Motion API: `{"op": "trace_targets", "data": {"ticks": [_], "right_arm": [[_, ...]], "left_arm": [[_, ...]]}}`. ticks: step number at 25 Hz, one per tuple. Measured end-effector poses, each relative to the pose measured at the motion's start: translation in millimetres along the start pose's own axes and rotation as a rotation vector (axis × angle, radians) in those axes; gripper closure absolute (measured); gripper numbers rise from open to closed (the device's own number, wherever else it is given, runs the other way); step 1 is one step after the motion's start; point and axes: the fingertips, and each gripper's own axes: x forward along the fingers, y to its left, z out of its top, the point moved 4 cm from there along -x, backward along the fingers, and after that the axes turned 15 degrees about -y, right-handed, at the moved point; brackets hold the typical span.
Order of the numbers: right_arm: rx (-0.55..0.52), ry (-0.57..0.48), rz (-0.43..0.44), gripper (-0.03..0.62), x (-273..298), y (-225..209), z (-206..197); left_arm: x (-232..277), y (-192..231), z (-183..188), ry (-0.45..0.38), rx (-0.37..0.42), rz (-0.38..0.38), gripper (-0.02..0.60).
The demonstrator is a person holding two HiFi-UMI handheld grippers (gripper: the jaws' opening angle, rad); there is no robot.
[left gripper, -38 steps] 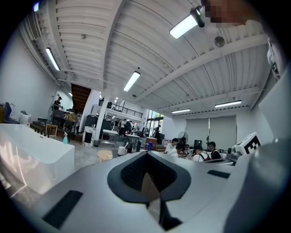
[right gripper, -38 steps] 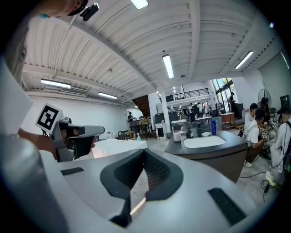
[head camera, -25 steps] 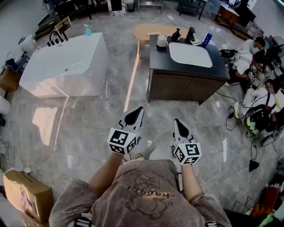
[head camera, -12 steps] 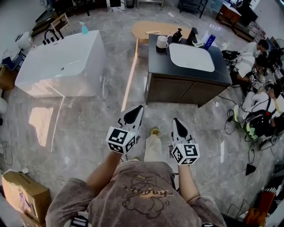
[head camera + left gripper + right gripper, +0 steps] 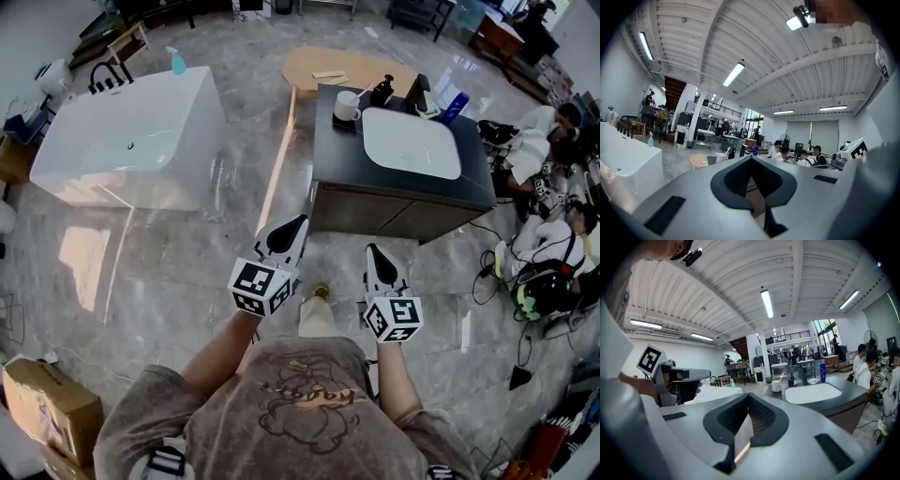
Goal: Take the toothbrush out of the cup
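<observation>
white cup (image 5: 347,107) on dark counter (image 5: 332,142) (toothbrush (image 5: 781,378) inside)

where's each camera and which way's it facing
Head view: on the head, steeply down at floor; shirt, forearms, left tongs, right tongs.
Left gripper view: on left tongs, level past the bathtub; its shut jaws.
Right gripper view: on right tongs, toward the vanity; its shut jaws.
Shared: head and right gripper views show the cup.
</observation>
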Motion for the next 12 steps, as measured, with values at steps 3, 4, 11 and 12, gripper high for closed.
{"op": "trace_targets", "data": {"ticks": [3,4,11,12], "right_arm": [[0.007,0.000,0.017,0.591,28,-18,6],[0.007,-0.001,0.021,0.591,37,-26,9],[0.012,-0.010,0.045,0.591,91,-83,17],[0.014,-0.010,0.048,0.591,98,-90,17]], "left_arm": [[31,10,2,-0.004,0.000,0.012,0.561],[42,13,3,-0.007,0.000,0.016,0.561],[113,30,-3,-0.016,0.011,0.051,0.561],[122,31,-4,-0.018,0.012,0.056,0.561]]}}
